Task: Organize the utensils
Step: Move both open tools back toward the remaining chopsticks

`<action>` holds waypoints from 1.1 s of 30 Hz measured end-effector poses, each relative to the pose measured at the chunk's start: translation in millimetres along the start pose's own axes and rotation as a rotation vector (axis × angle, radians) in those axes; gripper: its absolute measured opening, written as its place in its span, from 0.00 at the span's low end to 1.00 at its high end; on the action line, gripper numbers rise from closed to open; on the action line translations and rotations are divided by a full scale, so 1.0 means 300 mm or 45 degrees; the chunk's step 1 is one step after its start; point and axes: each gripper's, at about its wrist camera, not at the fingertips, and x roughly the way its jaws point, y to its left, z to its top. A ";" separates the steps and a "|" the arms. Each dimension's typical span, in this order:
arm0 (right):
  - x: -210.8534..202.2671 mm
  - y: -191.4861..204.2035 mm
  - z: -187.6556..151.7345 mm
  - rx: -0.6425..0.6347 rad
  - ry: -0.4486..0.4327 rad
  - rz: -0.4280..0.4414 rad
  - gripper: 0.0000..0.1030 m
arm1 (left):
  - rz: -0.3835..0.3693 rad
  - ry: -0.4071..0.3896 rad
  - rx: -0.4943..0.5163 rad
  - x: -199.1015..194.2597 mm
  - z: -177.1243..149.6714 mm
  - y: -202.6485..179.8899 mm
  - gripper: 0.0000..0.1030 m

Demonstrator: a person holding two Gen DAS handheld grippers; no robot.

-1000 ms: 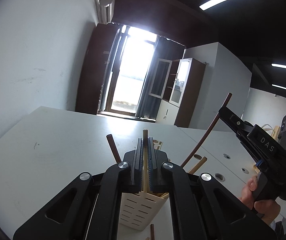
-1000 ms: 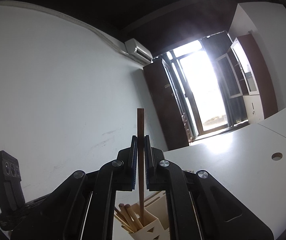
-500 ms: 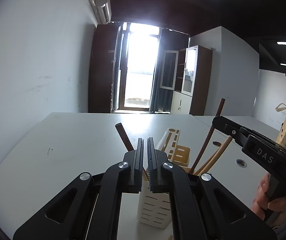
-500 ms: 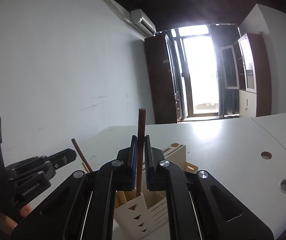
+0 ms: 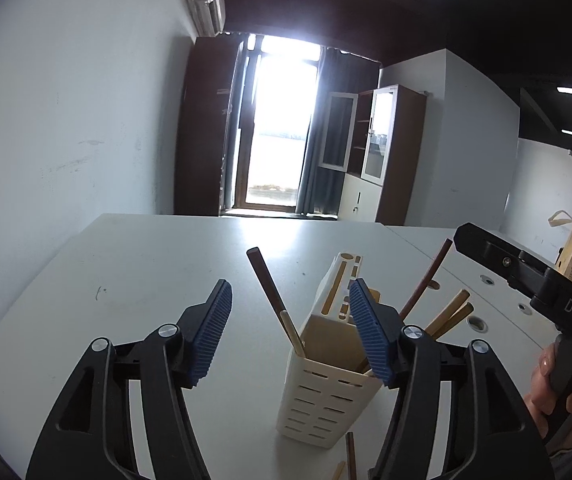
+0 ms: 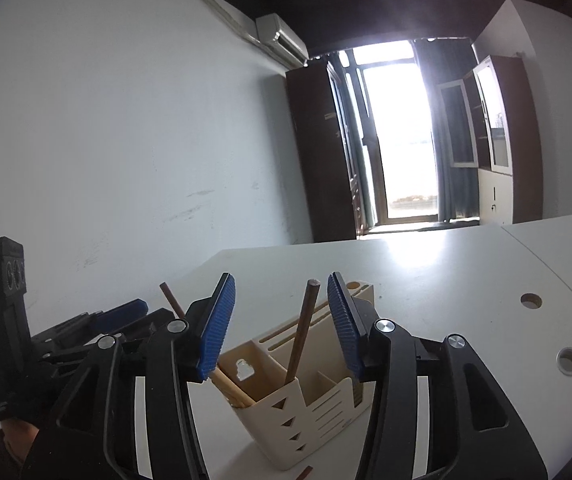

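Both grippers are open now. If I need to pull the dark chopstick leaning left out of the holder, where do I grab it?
Grip the dark chopstick on its bare upper shaft, just below the tip, coming from above with the left gripper. It leans left, clear of the cream utensil holder, and its lower end is hidden inside. Pull along its lean.

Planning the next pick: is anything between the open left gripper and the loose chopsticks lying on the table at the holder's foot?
Nothing visible does. The loose chopsticks lie on the near side of the holder, below the open left gripper. The holder stands behind them, not in the path.
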 end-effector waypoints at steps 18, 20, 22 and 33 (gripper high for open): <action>-0.122 0.091 -0.009 -0.191 -0.055 -0.082 0.75 | 0.045 -0.032 0.081 -0.138 0.030 -0.001 0.94; -0.141 0.098 -0.026 -0.229 -0.030 -0.105 0.79 | 0.087 -0.011 0.121 -0.144 0.008 0.004 0.94; -0.157 0.094 -0.051 -0.240 0.001 -0.105 0.81 | 0.105 0.016 0.155 -0.152 -0.025 0.005 0.94; -0.088 0.095 -0.292 -0.256 0.321 -0.004 0.83 | -0.120 0.349 0.383 -0.090 -0.296 -0.104 0.94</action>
